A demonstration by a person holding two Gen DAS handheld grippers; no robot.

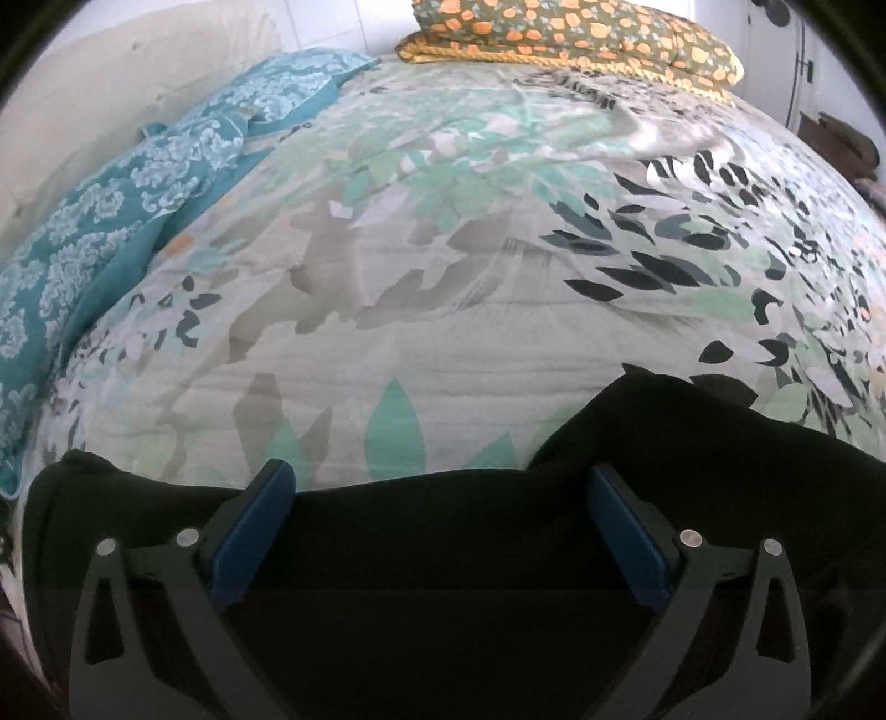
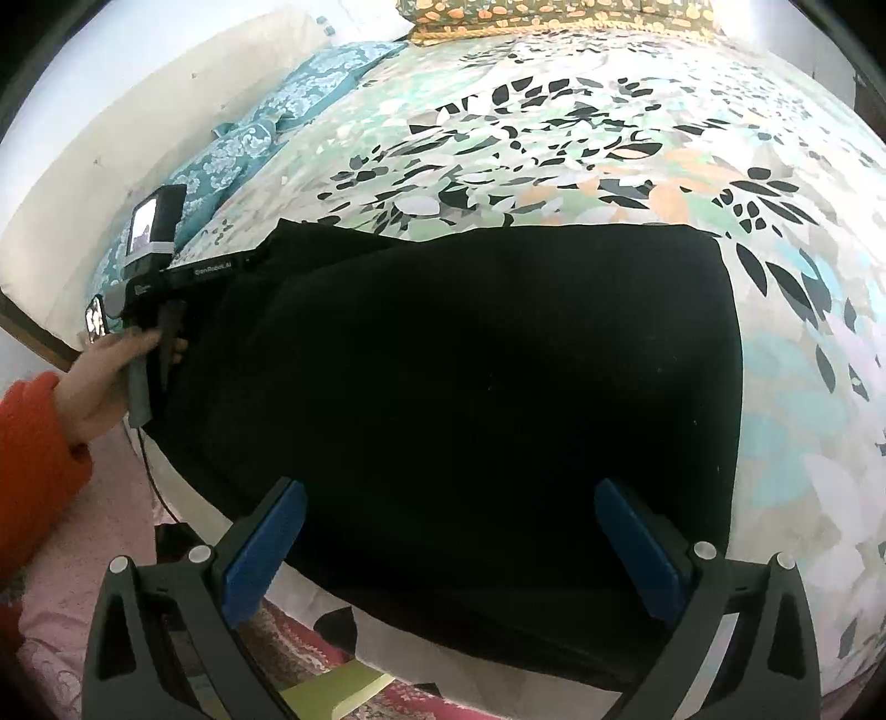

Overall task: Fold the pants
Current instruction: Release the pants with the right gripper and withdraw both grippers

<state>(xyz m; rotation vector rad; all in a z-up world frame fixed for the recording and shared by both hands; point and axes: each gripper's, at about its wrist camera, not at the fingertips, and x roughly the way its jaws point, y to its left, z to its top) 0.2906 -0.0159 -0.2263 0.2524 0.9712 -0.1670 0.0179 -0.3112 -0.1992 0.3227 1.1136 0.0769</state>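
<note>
Pants (image 2: 470,387), black ones, lie folded into a wide block on the leafy bedspread (image 2: 637,138), near its front edge. Left gripper (image 1: 443,531) sits over the fabric with jaws spread wide, nothing pinched. Right gripper (image 2: 448,543) is spread too, hovering above the pants. A hand (image 2: 105,376) in an orange sleeve (image 2: 33,471) holds the left one.

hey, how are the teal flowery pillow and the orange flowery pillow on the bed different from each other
The teal pillow has white blossoms on blue-green cloth; the orange pillow has orange blossoms on olive green. The teal pillow lies crumpled along the bed's side by the wall; the orange pillow sits plump at the far end, on a yellow cloth. Both are floral and rest on the leaf-print bedspread.
</note>
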